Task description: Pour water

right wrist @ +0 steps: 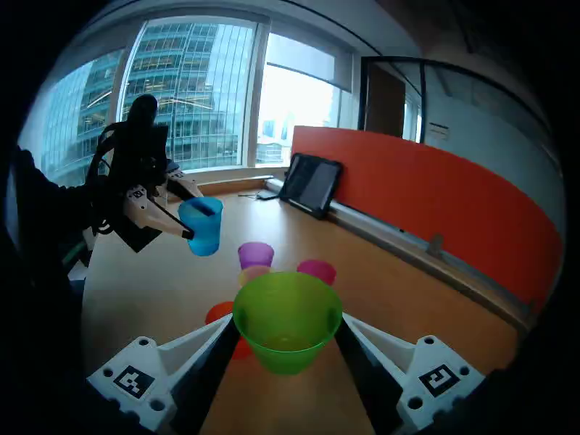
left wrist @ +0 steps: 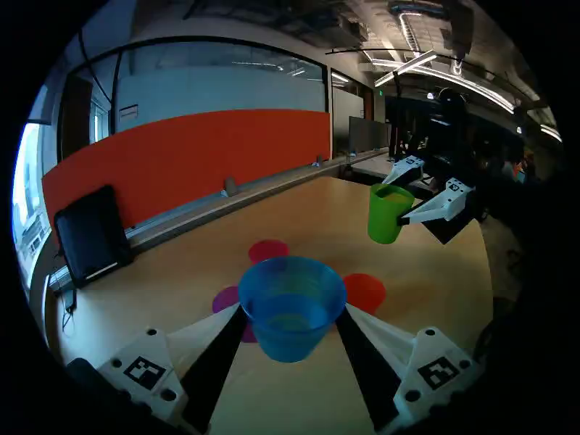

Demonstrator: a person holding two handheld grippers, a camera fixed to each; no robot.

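blue cup [left wrist: 292, 308] in fingers [left wrist: 216, 354], green cup [left wrist: 386, 214] beyond

In the left gripper view, a black tablet [left wrist: 93, 233] at nine o'clock, by a long orange wall [left wrist: 217, 156]

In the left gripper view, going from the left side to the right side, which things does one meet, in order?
black tablet → blue cup → green cup
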